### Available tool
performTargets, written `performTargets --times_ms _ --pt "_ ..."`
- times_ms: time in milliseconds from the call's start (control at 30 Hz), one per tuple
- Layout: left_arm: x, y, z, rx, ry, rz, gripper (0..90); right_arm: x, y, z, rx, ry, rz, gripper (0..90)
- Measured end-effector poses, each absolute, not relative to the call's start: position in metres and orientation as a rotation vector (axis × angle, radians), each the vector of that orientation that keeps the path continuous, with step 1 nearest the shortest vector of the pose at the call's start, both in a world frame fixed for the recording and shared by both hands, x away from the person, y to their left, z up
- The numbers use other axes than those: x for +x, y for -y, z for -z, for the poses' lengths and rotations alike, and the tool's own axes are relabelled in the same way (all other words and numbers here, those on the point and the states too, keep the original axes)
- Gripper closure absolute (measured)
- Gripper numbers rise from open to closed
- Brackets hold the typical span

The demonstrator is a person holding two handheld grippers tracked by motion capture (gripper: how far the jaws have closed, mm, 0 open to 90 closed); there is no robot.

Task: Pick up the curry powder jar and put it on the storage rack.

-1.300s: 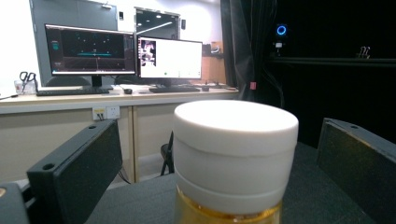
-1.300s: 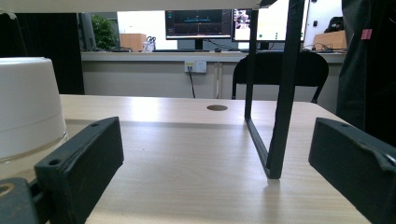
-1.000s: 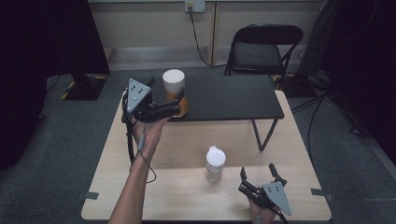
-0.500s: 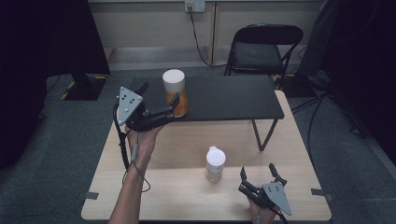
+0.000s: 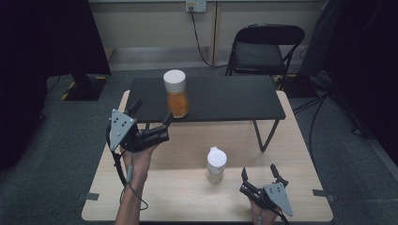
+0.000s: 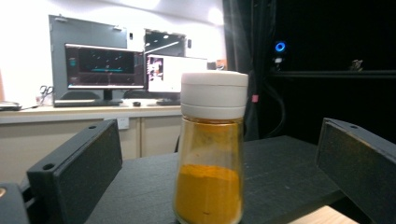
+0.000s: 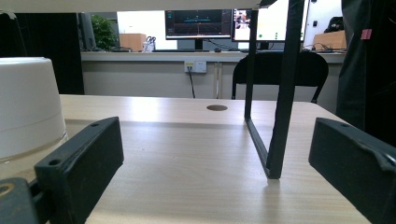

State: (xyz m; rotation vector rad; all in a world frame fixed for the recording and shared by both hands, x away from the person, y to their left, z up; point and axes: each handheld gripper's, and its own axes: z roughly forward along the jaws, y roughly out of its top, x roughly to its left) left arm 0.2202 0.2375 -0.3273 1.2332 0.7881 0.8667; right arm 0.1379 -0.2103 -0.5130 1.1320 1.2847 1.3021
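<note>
Orange powder half fills the clear glass jar with a white cap [image 5: 177, 93], upright at the near edge of the black raised shelf [image 5: 225, 98]; the left gripper [image 5: 150, 117] hovers just short of it, fingers apart; the right gripper [image 5: 259, 176] rests on the pale wooden bench [image 5: 187, 197], fingers apart, near a small white-capped bottle [image 5: 216, 164].

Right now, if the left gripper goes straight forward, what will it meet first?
Probably the orange spice jar on the black shelf: it stands centred between the open fingers of the left gripper. Depth is unclear.
</note>
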Motion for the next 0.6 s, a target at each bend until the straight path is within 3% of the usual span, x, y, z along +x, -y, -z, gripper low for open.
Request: performTargets --times_ms 600 --pt "0.188 -0.253 0.381 1.187 -0.856 -0.854 0.0 0.138 0.210 0.513 1.132 -1.285 -1.302 1.6"
